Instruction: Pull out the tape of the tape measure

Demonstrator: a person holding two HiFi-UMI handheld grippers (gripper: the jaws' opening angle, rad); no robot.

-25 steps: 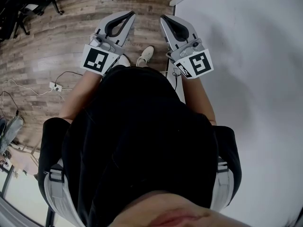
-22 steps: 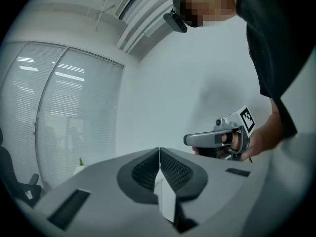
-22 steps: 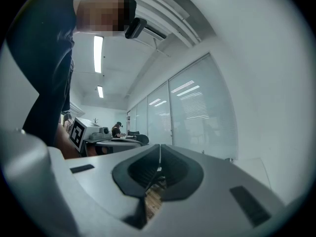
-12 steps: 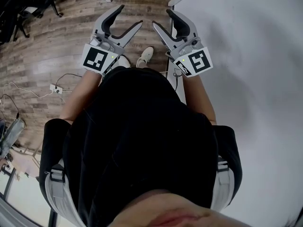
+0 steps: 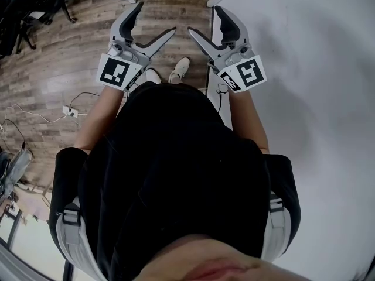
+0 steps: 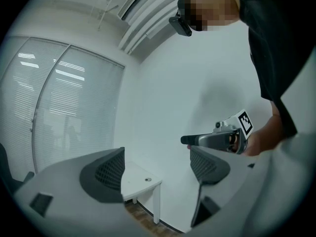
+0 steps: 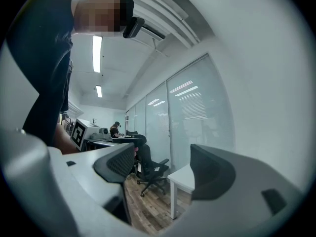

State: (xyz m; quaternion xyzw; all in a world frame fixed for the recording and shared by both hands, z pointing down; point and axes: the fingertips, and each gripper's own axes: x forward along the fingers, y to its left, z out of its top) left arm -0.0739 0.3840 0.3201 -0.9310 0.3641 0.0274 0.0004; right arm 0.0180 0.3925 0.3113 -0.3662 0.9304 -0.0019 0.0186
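No tape measure shows in any view. In the head view I hold both grippers out level in front of my body, above the wooden floor. My left gripper point(image 5: 155, 20) is open, its jaws spread wide with nothing between them. My right gripper point(image 5: 204, 20) is open too and also empty. Both pairs of jaws have just been opening. The left gripper view shows its own jaws point(image 6: 158, 169) apart, with the right gripper point(image 6: 222, 138) beyond them. In the right gripper view the jaws point(image 7: 163, 168) are apart, and the left gripper's marker cube point(image 7: 79, 132) sits at the left.
A white wall point(image 5: 304, 69) fills the right side. A small white table point(image 6: 142, 181) stands against it ahead. Office chairs point(image 5: 35, 10) stand at the far left, and a power strip with a cable point(image 5: 69, 109) lies on the floor. My shoes point(image 5: 180, 69) show below the grippers.
Both grippers' jaws have gone from shut to wide open. The hands have stayed nearly where they were.
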